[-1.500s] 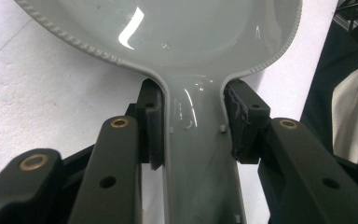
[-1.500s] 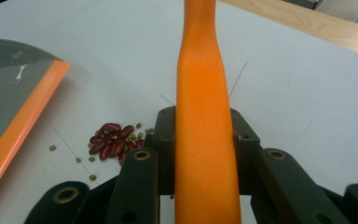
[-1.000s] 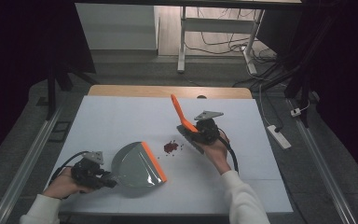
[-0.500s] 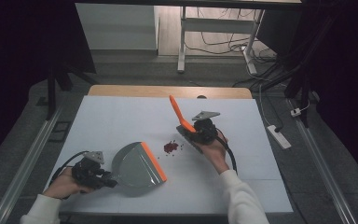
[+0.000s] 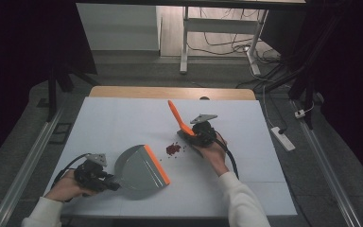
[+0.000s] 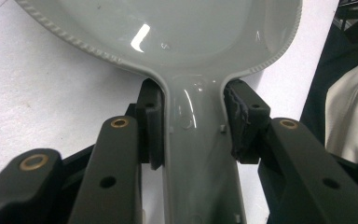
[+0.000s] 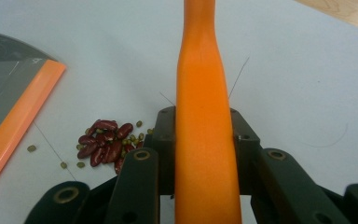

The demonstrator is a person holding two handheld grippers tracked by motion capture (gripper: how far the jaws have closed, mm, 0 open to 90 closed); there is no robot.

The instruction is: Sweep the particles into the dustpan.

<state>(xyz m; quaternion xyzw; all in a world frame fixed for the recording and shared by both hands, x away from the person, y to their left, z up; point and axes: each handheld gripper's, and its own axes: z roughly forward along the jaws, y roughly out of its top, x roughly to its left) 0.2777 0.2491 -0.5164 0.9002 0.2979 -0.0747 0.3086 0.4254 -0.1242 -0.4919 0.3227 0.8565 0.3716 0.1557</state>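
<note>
Left hand-held gripper (image 5: 105, 178): mine, pinching grey dustpan (image 5: 139, 166) handle, near desk's front-left corner. Beans (image 5: 172, 149): mid-desk, apart from pan's orange lip. Right hand-held gripper (image 5: 194, 134): clamped on orange brush (image 5: 177, 116). Risk: hasty sweep scatters beans past lip.

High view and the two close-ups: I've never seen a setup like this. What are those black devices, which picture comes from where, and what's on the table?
A person sits at a white table with a hand-held gripper in each hand. The high view looks down from above; each close-up comes from a camera riding on one gripper. The left gripper has its jaws shut on the handle of a grey dustpan with an orange lip. The right gripper is shut on an orange brush handle. Between them lies a small pile of red and green beans, apart from the dustpan.
</note>
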